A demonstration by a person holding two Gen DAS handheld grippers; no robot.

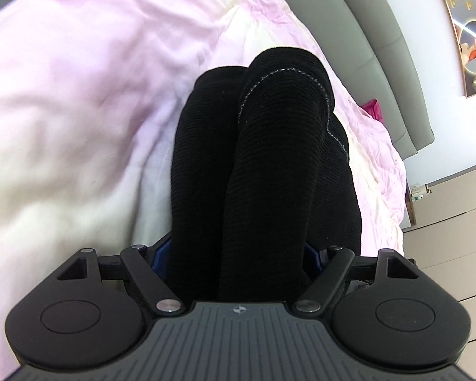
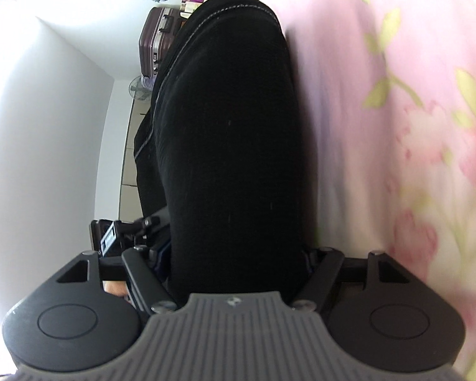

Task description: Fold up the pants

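Black ribbed-knit pants (image 1: 260, 165), bunched lengthwise, run forward between both grippers' jaws above the pink quilted bed (image 1: 79, 95). Left gripper (image 1: 238, 254) and right gripper (image 2: 238, 254): grip state cannot be told.

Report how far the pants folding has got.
Done: the black pants are doubled into thick folds above the pink bedding. In hand: bunched cloth fills both the left gripper and the right gripper; whether the pads press it is hidden. Left: lay the bundle flat and let go.
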